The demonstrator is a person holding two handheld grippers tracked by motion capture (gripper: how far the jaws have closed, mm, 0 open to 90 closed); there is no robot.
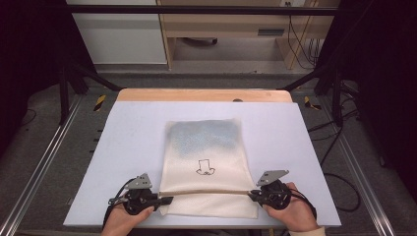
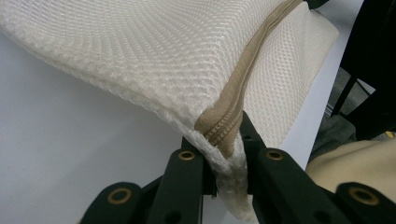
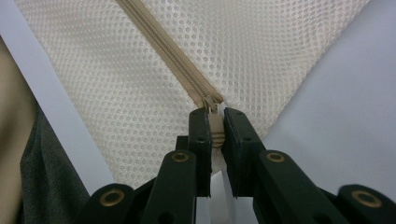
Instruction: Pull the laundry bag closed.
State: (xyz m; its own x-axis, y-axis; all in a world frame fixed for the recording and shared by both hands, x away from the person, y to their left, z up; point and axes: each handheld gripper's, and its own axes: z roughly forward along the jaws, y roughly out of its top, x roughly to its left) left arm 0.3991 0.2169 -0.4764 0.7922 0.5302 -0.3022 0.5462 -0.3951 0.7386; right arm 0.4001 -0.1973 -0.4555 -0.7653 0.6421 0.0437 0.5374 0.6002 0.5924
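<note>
Mesh bag [image 1: 206, 162] lies mid-frame on my table [image 1: 128, 147]. My left gripper [image 1: 164, 200] pinches the zipper [image 1: 206, 192] end at lower left. My right gripper [image 1: 251, 194] clamps the zipper pull [image 3: 212, 106] at lower right.

The high view looks forward and down from above the person's side, taking in the whole pale counter [image 1: 123, 147] with the mesh bag [image 1: 206, 162] lying near its front edge and the floor and furniture beyond. The left gripper view sits very close behind the left gripper [image 2: 224, 156] and looks along its jaws across the bag's tan zipper [image 2: 243, 79] toward the counter's far side. The right gripper view rides equally close on the right gripper [image 3: 215, 130], facing back along the same zipper, so all three views share that zipper line and the surrounding mesh.
</note>
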